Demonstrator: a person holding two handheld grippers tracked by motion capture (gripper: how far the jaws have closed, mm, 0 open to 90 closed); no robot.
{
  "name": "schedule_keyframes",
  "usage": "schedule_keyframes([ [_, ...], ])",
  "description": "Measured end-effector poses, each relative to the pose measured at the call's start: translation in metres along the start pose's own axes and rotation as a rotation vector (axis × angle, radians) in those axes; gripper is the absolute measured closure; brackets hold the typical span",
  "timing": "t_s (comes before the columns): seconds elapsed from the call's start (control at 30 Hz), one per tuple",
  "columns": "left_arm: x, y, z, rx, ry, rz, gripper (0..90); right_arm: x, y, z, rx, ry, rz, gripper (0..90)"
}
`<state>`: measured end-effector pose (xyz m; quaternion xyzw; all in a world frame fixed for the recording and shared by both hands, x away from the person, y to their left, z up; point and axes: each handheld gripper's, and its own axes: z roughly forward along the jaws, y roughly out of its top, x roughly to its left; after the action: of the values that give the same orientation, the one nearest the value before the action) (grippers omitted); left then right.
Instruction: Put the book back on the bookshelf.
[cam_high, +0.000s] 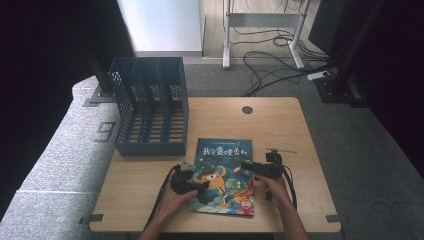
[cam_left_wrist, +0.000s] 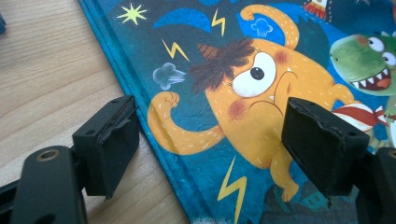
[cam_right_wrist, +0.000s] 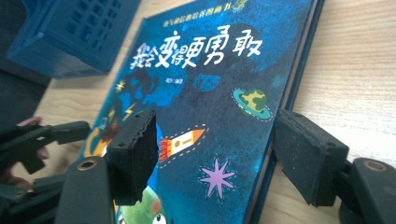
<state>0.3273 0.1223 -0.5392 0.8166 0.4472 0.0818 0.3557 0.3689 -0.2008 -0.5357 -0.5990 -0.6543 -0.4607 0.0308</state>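
Both my grippers sit at the worktop's (cam_high: 150, 200) near edge, unclenched: left gripper (cam_left_wrist: 210, 140) straddles the picture book's (cam_high: 225, 175) left edge, right gripper (cam_right_wrist: 215, 149) its right edge. Bare wood flanks the flat book; the blue file rack (cam_high: 150, 107) fills the far-left corner.

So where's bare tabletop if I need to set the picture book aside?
Bare wood lies right of the picture book out to the table edge, and behind it toward the cable hole. The left rear is crowded by the blue file rack.

High view down over table (cam_high: 150, 175); gripper views close on book (cam_high: 224, 176).
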Motion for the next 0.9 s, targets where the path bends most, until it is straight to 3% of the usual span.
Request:
schedule_keyframes([
  [0.23, 0.002, 0.0, -0.001, 0.0, -0.005, -0.011, 18.6, -0.003, 0.0, -0.004, -0.015, 0.064, 0.049, 32.5],
  [0.57, 0.004, 0.0, -0.001, -0.004, -0.017, -0.021, 18.7, -0.008, -0.001, -0.005, 0.006, 0.098, 0.085, 34.8],
  [0.63, 0.005, 0.0, -0.002, -0.005, -0.028, -0.032, 18.4, -0.008, -0.002, -0.001, 0.047, 0.191, 0.119, 37.9],
  [0.67, 0.006, 0.0, -0.002, -0.005, -0.03, -0.032, 18.6, -0.005, -0.003, 0.001, 0.045, 0.187, 0.111, 38.1],
  [0.9, 0.006, 0.0, -0.002, -0.007, -0.034, -0.031, 19.1, 0.015, -0.004, 0.005, 0.036, -0.001, -0.081, 39.4],
])
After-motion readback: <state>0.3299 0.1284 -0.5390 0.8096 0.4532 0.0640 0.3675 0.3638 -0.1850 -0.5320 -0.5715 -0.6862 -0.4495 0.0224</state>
